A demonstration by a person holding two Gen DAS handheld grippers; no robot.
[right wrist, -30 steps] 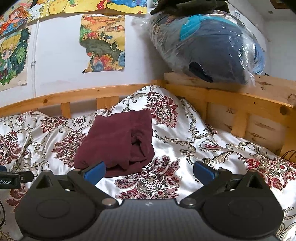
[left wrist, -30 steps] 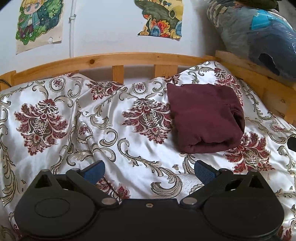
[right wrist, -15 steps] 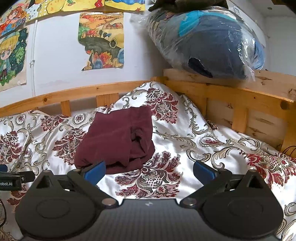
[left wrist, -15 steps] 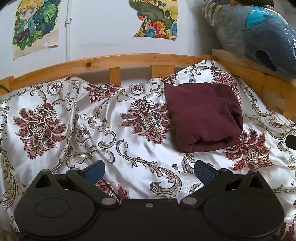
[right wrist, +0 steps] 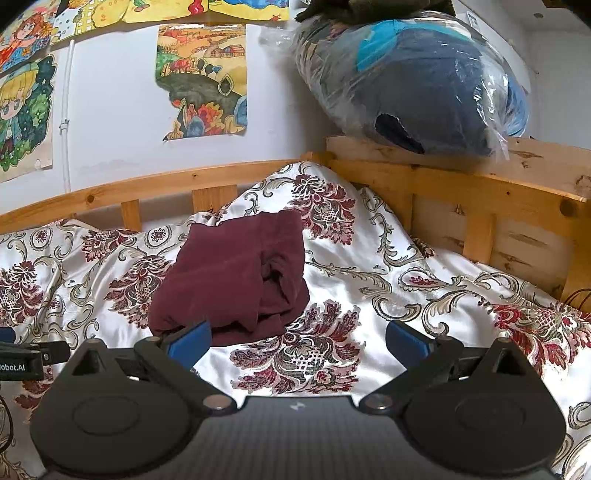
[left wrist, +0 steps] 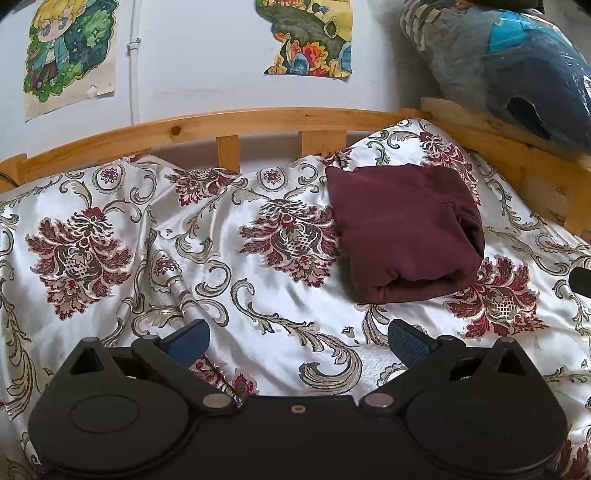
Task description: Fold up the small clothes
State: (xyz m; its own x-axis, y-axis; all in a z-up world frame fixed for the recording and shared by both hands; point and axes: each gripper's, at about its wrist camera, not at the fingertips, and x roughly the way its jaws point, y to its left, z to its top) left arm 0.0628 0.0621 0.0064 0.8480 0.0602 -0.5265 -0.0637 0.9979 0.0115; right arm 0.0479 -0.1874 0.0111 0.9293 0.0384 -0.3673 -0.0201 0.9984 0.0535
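A dark maroon garment (left wrist: 402, 229) lies folded into a thick rectangle on the floral satin bedspread (left wrist: 155, 236), toward the far right corner of the bed. The right wrist view shows the same garment (right wrist: 236, 280) ahead and to the left. My left gripper (left wrist: 297, 338) is open over bare bedspread, short of the garment and to its left, with nothing between its blue pads. My right gripper (right wrist: 297, 338) is open too, empty, its left pad just in front of the garment's near edge. The left gripper's body (right wrist: 22, 354) shows at the right wrist view's left edge.
A wooden bed rail (left wrist: 236, 123) runs along the far side and a higher wooden board (right wrist: 480, 184) along the right. A plastic-wrapped bundle of dark bedding (right wrist: 413, 81) rests on that board. Cartoon posters (left wrist: 310, 33) hang on the white wall.
Both grippers have drifted slightly, shifting the views a little; the left one tilted up somewhat. The folded garment lies as before and both grippers stay open.
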